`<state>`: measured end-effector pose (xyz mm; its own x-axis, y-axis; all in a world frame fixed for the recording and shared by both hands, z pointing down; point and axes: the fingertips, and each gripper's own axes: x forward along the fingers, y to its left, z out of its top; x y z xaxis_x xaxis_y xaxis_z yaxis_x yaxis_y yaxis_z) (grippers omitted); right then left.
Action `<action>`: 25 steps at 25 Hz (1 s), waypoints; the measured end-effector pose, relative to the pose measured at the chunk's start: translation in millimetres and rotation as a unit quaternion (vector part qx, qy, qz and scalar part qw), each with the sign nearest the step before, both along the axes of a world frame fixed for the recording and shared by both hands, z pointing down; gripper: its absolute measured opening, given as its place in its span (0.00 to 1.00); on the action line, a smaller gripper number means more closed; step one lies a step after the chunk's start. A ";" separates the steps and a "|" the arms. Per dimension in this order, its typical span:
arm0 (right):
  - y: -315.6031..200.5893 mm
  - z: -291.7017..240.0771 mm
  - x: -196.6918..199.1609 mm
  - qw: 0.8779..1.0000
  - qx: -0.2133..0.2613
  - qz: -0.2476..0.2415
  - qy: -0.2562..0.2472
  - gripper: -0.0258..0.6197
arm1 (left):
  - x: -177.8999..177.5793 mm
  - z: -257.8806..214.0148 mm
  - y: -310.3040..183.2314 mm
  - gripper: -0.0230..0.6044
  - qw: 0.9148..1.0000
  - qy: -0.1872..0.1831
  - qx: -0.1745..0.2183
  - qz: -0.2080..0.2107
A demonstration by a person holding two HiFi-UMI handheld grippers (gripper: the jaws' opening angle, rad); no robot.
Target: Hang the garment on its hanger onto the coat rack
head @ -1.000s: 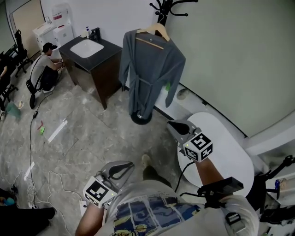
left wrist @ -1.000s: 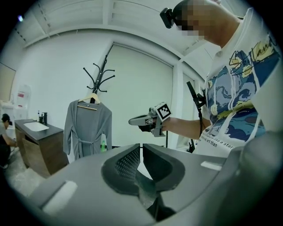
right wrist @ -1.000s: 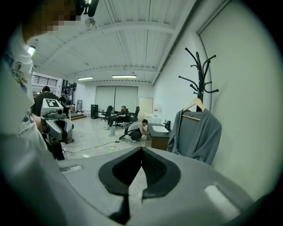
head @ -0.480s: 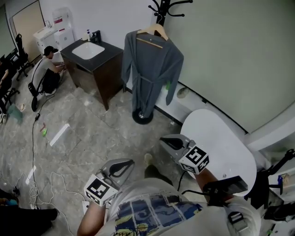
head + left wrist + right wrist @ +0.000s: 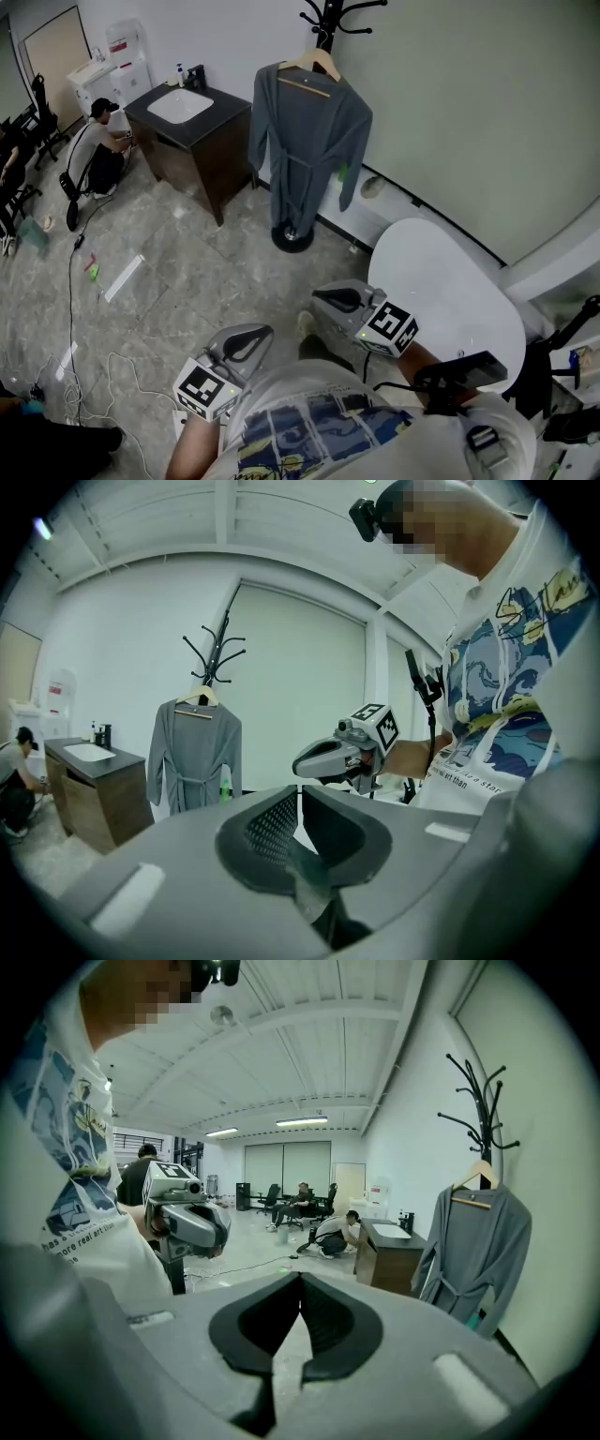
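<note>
A grey robe [image 5: 309, 141] hangs on a wooden hanger [image 5: 314, 64] from the black coat rack [image 5: 326, 17] by the wall; it also shows in the left gripper view [image 5: 195, 752] and the right gripper view [image 5: 476, 1251]. Both grippers are held close to the person's body, well away from the rack. My left gripper [image 5: 251, 339] is shut with nothing in it; its jaws meet in its own view [image 5: 301, 794]. My right gripper [image 5: 335, 298] is shut and empty too, the jaws touching [image 5: 300, 1283].
A white oval table [image 5: 450, 291] stands to the right of the grippers. A dark cabinet with a sink [image 5: 187, 122] is left of the rack. A person [image 5: 94, 150] crouches by it. Cables [image 5: 84, 366] lie on the grey floor.
My right gripper has drawn back from the table's edge towards the body and to the left. The left gripper has hardly moved. The robe stays hanging on the rack.
</note>
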<state>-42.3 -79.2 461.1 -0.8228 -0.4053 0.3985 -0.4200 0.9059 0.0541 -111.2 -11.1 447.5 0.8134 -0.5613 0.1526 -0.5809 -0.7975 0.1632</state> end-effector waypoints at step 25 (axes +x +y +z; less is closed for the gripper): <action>17.1 8.9 -3.6 0.999 0.015 -0.033 0.016 0.04 | 16.4 9.0 0.5 0.06 1.000 -0.006 0.004 0.014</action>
<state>-45.8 -62.0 470.0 -0.8351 -0.3625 0.4139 -0.3572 0.9294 0.0933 -94.8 -10.6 456.5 0.8271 -0.5394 0.1581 -0.5599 -0.8151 0.1487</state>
